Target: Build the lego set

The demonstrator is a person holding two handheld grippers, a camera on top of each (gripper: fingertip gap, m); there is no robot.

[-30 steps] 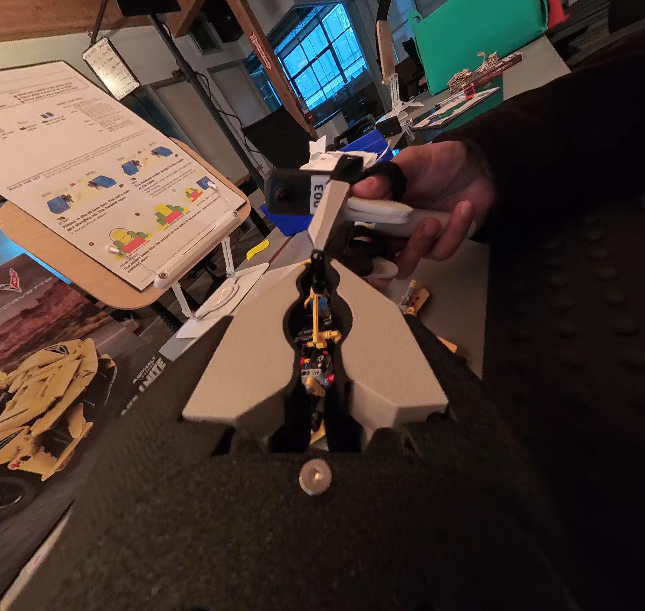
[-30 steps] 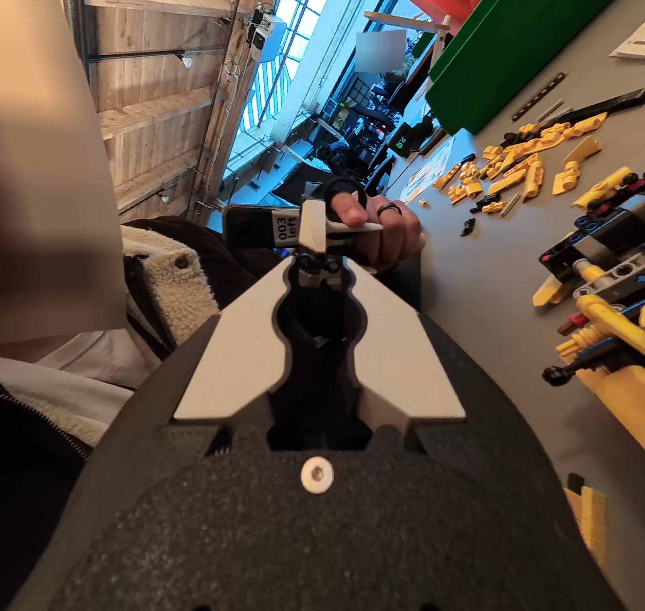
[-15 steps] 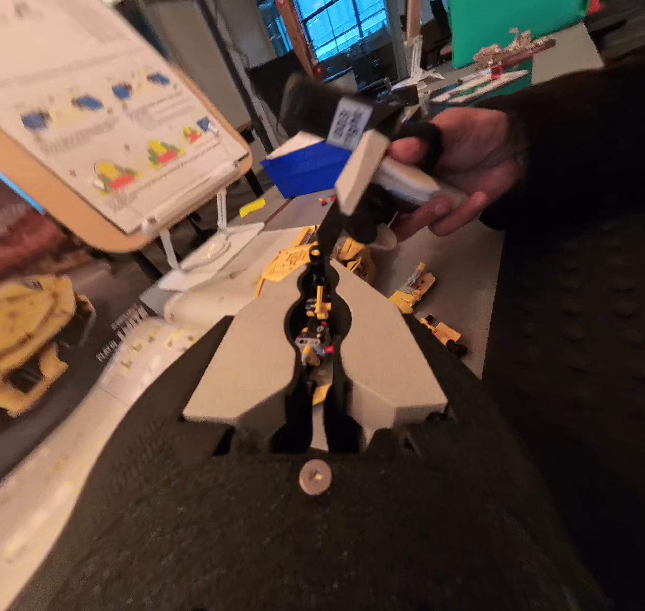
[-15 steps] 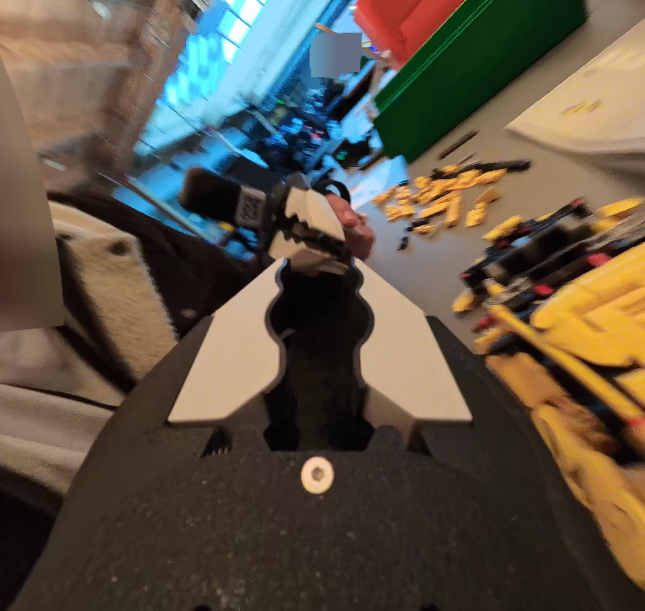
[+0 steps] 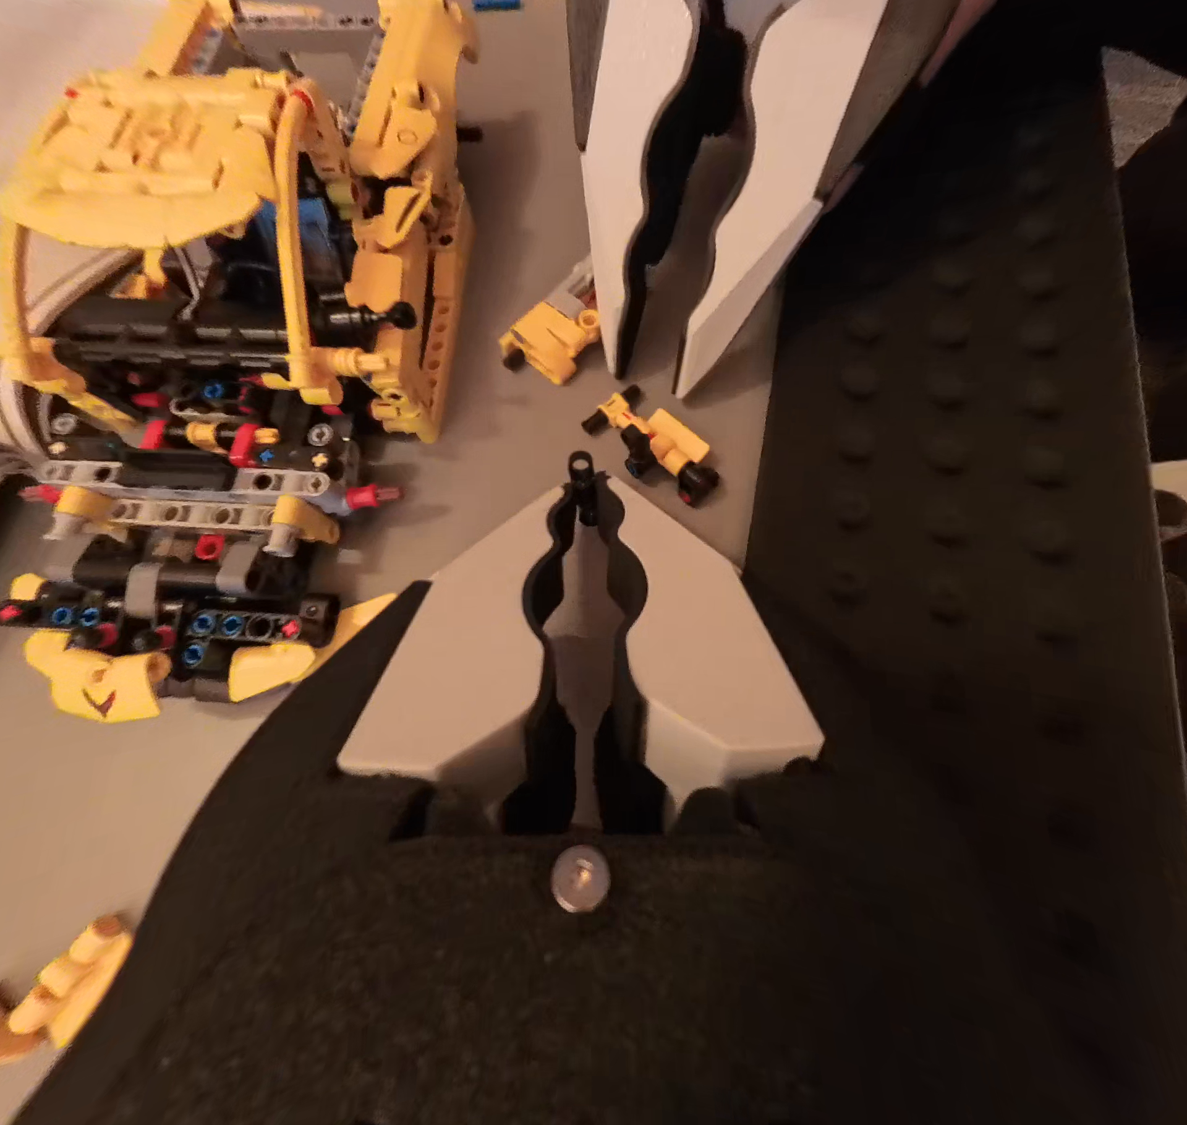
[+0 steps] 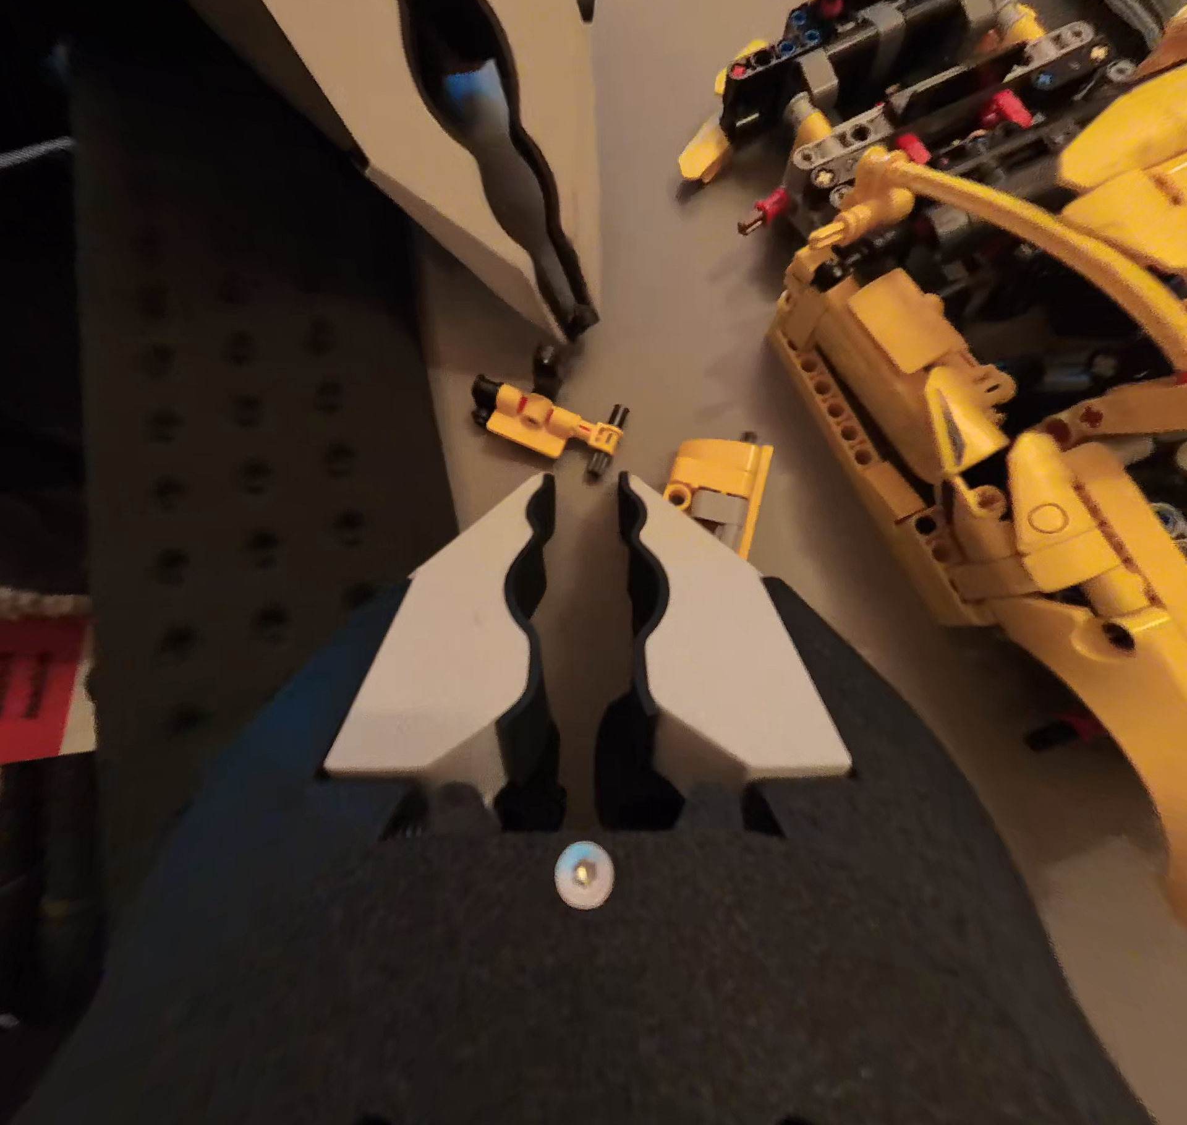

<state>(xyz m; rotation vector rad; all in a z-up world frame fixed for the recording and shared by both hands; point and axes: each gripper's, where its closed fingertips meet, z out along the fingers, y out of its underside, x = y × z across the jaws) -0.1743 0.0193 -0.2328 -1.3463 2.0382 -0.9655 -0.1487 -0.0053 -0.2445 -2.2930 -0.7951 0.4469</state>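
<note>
Left gripper (image 5: 583, 495) was clamped on a small black pin (image 5: 582, 472); right gripper (image 6: 583, 484), jaws apart, hovered by the yellow subassembly (image 6: 543, 424) on the bench (image 6: 655, 297). Next, likely: grab it, insert pin.

Grey table (image 5: 501, 207), red patch (image 6: 38, 689)

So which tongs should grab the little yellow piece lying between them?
Probably the right tongs: they are open and empty, with the little yellow piece just past their tips. The left tongs are busy, shut on a small black pin.
</note>
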